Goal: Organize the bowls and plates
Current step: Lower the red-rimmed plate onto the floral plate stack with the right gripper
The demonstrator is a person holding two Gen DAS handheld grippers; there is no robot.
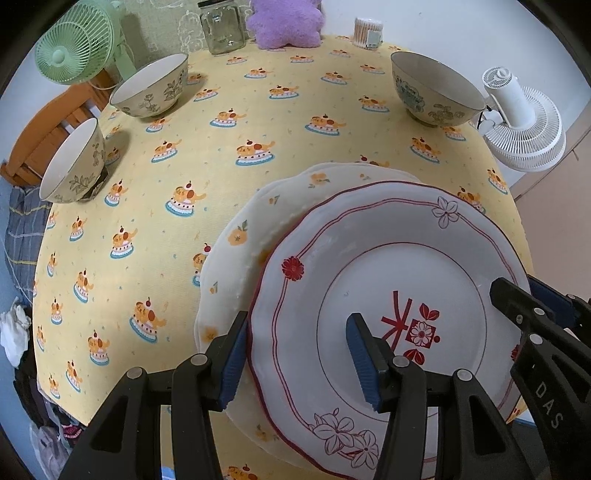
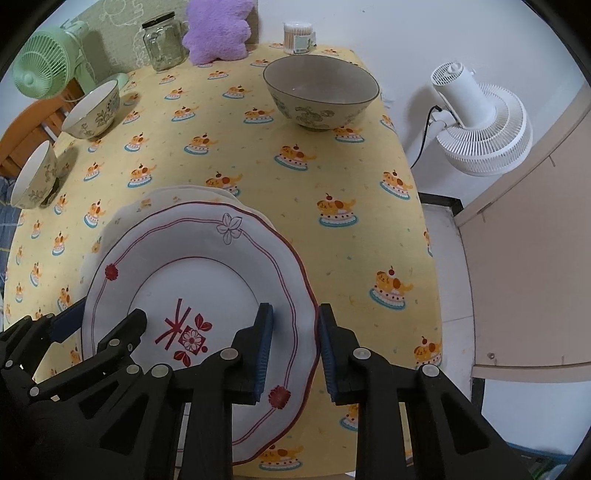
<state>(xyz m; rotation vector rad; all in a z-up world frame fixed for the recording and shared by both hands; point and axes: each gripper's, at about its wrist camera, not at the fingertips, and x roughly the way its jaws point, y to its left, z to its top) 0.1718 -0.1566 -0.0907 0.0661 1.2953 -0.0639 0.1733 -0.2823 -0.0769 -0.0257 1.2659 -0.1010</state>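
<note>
**Two claws on the red-trimmed plate**

Both claws are down at the near edge of the desk (image 2: 369,192), with its yellow cloth printed with little cakes. The red-trimmed plate (image 1: 388,266) sits on top of a cream plate with orange flowers (image 1: 236,236), offset to the right so the lower plate shows on the left and far side.

The left claw (image 1: 295,362) straddles the top plate's left rim, one pad outside, one over the plate's middle, jaws at a middling width and not pressing it. The right claw (image 2: 295,350) has its jaws narrow around the right rim; whether the pads actually pinch it, I cannot tell.

Three bowls stand well apart from the plates: a large bowl (image 2: 321,92) far right, a second bowl (image 2: 92,110) far left, a third bowl (image 2: 33,177) at the left edge. Along the far edge: a glass jar (image 2: 162,40), a purple cushion (image 2: 218,29), a tub of cotton buds (image 2: 299,37). A green fan (image 2: 44,70) sits far left, a white fan (image 2: 480,122) off to the right.
</note>
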